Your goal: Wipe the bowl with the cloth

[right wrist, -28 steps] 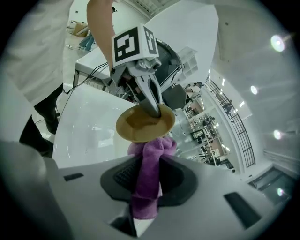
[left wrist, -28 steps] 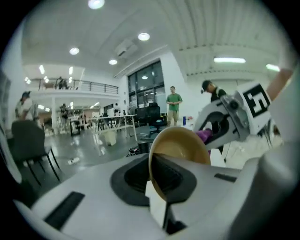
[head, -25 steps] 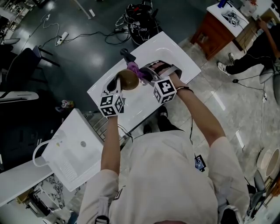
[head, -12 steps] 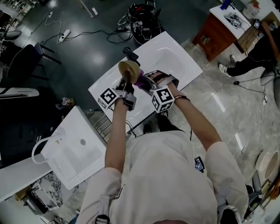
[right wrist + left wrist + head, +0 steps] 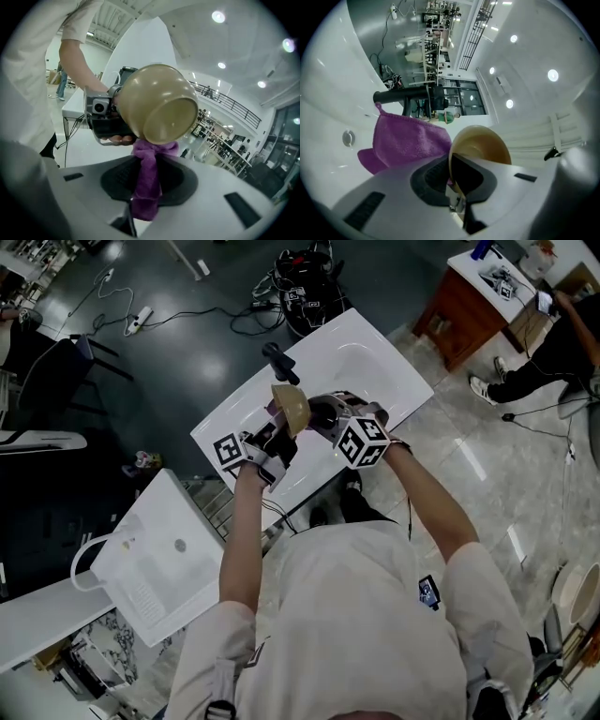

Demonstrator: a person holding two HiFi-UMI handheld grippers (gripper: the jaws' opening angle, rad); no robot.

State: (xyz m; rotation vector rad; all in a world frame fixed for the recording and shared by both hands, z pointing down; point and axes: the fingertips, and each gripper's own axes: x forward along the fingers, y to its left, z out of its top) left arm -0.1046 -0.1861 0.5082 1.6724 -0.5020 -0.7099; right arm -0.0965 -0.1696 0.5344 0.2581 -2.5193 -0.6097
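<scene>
Holding the bowl (image 5: 291,409) up off the white sink top (image 5: 380,357), the left gripper (image 5: 281,432) is pinched shut on just a thin bit of the rim, and the right gripper (image 5: 146,199) is clamped on a bunched-up strip of the purple cloth (image 5: 149,180), whose top end touches the bowl's outer wall. In the head view the bowl sits at about 2 o'clock from the left gripper's marker cube, with the black faucet (image 5: 278,360) at 12 o'clock of it and the right gripper's cube down at 4 o'clock. My worry is that rim pinch: push too hard with the cloth and I'd guess the bowl levers out of the jaws and drops onto the sink, or clips the faucet. The cloth is also so wadded that only a small patch is doing any rubbing, so bits could easily get missed, and a hard drag might tug it out of the right jaws. View-wise, the left gripper view looks into the bowl's hollow, with the cloth off at 9 o'clock of it. The right gripper view gives only the rounded outside and what looks like the base, plus the actual contact spot, with the bowl at 12 o'clock of the cloth. The head view barely shows the cloth at all.
</scene>
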